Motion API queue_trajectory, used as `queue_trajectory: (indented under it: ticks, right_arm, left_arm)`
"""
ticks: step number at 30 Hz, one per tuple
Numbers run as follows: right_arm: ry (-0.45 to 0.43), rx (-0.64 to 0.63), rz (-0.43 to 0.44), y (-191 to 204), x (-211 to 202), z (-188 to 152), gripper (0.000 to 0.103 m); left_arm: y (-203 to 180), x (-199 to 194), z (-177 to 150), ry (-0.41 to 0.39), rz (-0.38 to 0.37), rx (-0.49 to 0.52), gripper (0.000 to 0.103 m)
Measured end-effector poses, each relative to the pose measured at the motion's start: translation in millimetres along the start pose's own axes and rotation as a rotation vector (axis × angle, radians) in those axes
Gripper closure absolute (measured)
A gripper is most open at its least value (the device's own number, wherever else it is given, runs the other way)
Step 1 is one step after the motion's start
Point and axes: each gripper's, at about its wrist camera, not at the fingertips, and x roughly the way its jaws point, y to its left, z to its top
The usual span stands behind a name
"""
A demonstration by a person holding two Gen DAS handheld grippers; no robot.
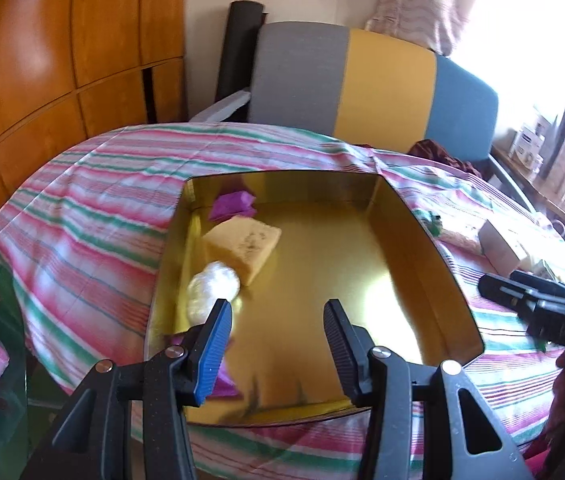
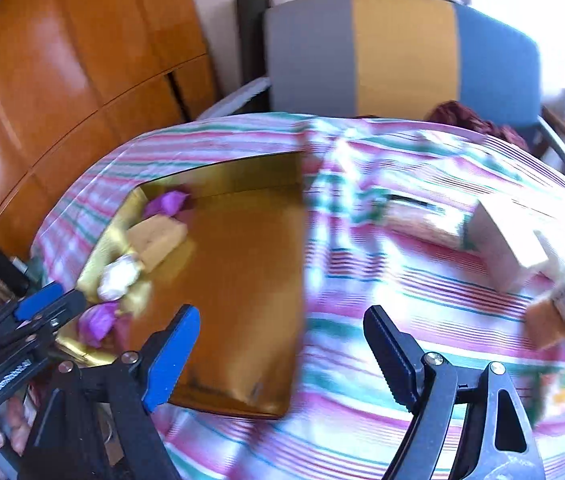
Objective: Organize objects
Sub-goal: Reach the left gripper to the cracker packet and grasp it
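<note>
Four items in gold tin (image 1: 422,232) on striped tablecloth (image 1: 82,216), along its left wall: two purple wrappers (image 1: 231,202), yellow sponge (image 1: 242,246), white ball (image 1: 212,286). Left gripper (image 1: 278,320) and right gripper (image 2: 282,324): jaws apart, empty. White box (image 2: 502,248) near tablecloth's right edge.

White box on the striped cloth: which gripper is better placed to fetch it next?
Probably the right gripper: open, empty, over the cloth near the white box. The left gripper hangs over the gold tin.
</note>
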Motion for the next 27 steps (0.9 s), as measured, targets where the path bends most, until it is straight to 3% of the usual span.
queue_trajectory:
  ticks: [10,16,19,22,25,27]
  right_arm:
    - [-0.104,0.230,-0.243,-149,-54,23,0.017]
    - [-0.171,0.324,-0.366,-225,-77,21,0.014]
    - [-0.173,0.344,-0.371,-249,-77,12,0.014]
    - [-0.177,0.397,-0.332,-265,-75,3,0.014]
    - [-0.178,0.424,-0.297,-272,-74,1,0.014]
    - [-0.190,0.420,-0.275,-269,-75,0,0.014]
  left_arm:
    - [-61,6,21,0.009,-0.113,0.118,0.055]
    - [-124,14,39,0.023,-0.200,0.248,0.055]
    - [-157,25,48,0.051,-0.232,0.358,0.055]
    - [-198,46,58,0.098,-0.239,0.534,0.053]
    - [-222,65,67,0.116,-0.239,0.624,0.048]
    - [-238,80,73,0.141,-0.259,0.675,0.038]
